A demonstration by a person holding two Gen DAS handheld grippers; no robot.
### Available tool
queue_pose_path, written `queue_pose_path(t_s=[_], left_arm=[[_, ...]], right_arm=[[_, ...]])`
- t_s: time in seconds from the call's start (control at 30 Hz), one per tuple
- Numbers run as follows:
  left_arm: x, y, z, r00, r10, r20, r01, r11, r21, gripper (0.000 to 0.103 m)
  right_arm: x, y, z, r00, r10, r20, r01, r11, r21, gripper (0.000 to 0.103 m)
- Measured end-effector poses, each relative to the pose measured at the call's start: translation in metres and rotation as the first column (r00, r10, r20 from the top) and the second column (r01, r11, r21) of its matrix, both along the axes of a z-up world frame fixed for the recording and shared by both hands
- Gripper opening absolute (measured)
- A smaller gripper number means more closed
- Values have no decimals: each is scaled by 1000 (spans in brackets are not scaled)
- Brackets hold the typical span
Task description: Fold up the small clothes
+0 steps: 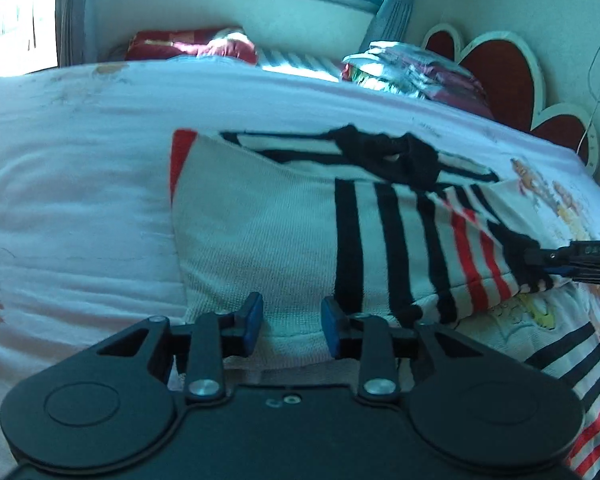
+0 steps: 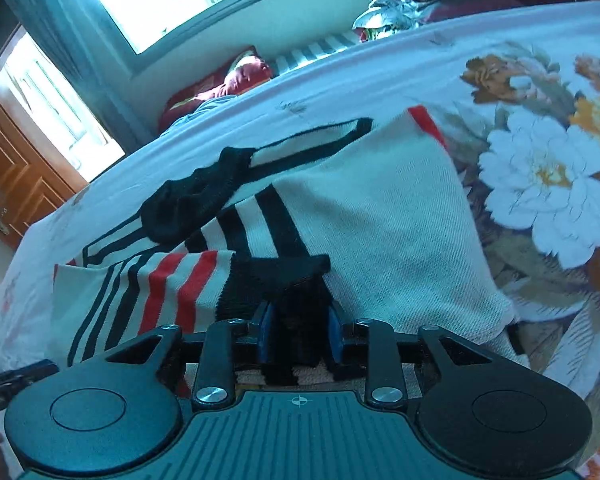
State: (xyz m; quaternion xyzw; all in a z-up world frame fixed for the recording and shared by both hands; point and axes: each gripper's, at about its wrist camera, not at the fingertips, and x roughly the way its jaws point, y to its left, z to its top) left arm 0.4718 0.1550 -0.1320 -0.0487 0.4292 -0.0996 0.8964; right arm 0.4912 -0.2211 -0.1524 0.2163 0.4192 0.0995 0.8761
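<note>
**Jaws: one clenched on a cuff, one standing wide**

Clamped on the black cuff [image 2: 296, 280] of the striped sleeve [image 2: 168, 292], the right gripper [image 2: 300, 336] has knit bunched between its blue pads, and the sleeve lies drawn across the white body of the small sweater [image 1: 268, 240]. The left gripper [image 1: 292, 326] is released, jaws parted with nothing between them, poised just above the sweater's near edge. The garment lies spread on the floral bedspread [image 2: 540, 168], its black collar [image 1: 384, 156] toward the far side.

From where I stand, the step in hand looks like folding that sleeve in over the body. To do it well, the cuff wants carrying low and level so the sleeve lands flat, its stripes running square across the chest instead of slanting. The free left gripper can press down on the body near the fold line, so that the knit does not drag or ruck as the sleeve comes over. Letting go only once the cuff rests on the fabric should keep the fold tidy; a loose knit like this probably slumps if dropped from any height
</note>
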Motion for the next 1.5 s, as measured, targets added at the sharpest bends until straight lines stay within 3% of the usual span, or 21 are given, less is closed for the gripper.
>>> queue_pose_path(t_s=[0.03, 0.07, 0.13, 0.3, 0.37, 0.5, 0.6, 0.67, 0.73, 0.77, 0.8, 0.83, 0.87, 0.97, 1.03, 1.2, 1.3, 1.33, 1.4, 1.43, 1.5], left_arm=[[0, -2, -2, 1000, -7, 1, 7, 1000, 14, 29], [-1, -3, -2, 1000, -13, 5, 13, 999, 31, 29], [-4, -3, -5, 1000, -22, 15, 22, 999, 39, 29], [7, -2, 11, 999, -45, 30, 44, 998, 49, 32], [25, 0, 23, 995, -55, 83, 49, 996, 81, 35], [85, 9, 18, 996, -42, 75, 33, 993, 110, 35], [122, 22, -5, 999, -33, 14, 31, 989, 147, 42], [129, 30, -4, 1000, -27, 11, 26, 994, 107, 41], [123, 26, 6, 999, -37, 32, 32, 990, 140, 35], [117, 23, 12, 997, -47, 56, 40, 991, 130, 37], [111, 19, 19, 995, -68, 76, 60, 993, 102, 38], [108, 13, 21, 993, -83, 83, 75, 993, 92, 39], [107, 5, 20, 992, -98, 82, 91, 992, 89, 40], [105, -24, 14, 989, -142, 51, 140, 990, 28, 40], [99, -51, 15, 981, -184, 61, 182, 983, 37, 41], [97, -95, -4, 973, -229, 24, 225, 968, 110, 39], [98, -90, -16, 973, -229, 38, 223, 968, 114, 47], [96, -84, -13, 971, -233, 47, 224, 963, 147, 47], [96, -65, -13, 979, -186, 79, 154, 941, 302, 47], [97, -44, -14, 981, -168, 98, 131, 944, 304, 48], [105, -10, -14, 988, -128, 81, 107, 967, 230, 51]], right_arm=[[-3, 2, 3, 1000, 22, 7, -22, 1000, -5, 12], [-7, 6, 8, 999, 40, 10, -39, 998, -45, 11], [-15, 13, 9, 1000, 21, 5, -20, 985, -169, 10], [-19, 17, 23, 997, -21, 75, 39, 967, -253, 11], [-14, 18, 32, 995, -23, 98, 49, 962, -269, 11], [2, 28, 28, 996, -20, 86, 45, 954, -297, 11], [19, 33, 2, 988, -152, -18, 125, 871, -475, 11], [19, 35, 5, 978, -207, -6, 178, 856, -486, 11], [15, 45, 13, 969, -242, 40, 226, 815, -533, 11], [8, 47, 21, 960, -264, 91, 272, 810, -520, 13], [3, 50, 28, 952, -279, 126, 304, 812, -499, 34], [0, 55, 33, 948, -281, 153, 320, 824, -467, 65], [1, 64, 37, 951, -261, 164, 307, 850, -427, 72], [16, 103, 38, 972, -167, 164, 220, 893, -393, 70], [25, 122, 35, 980, -132, 150, 179, 914, -363, 34], [43, 154, 15, 995, -71, 66, 88, 949, -302, 26], [45, 149, 4, 998, -31, 53, 46, 949, -312, 25], [45, 152, 4, 998, 5, 56, 17, 922, -387, 25], [36, 140, 5, 994, -80, 72, 107, 804, -585, 26], [31, 117, 2, 987, -150, 65, 160, 804, -572, 26], [20, 81, -4, 978, -203, 47, 198, 834, -515, 56]])
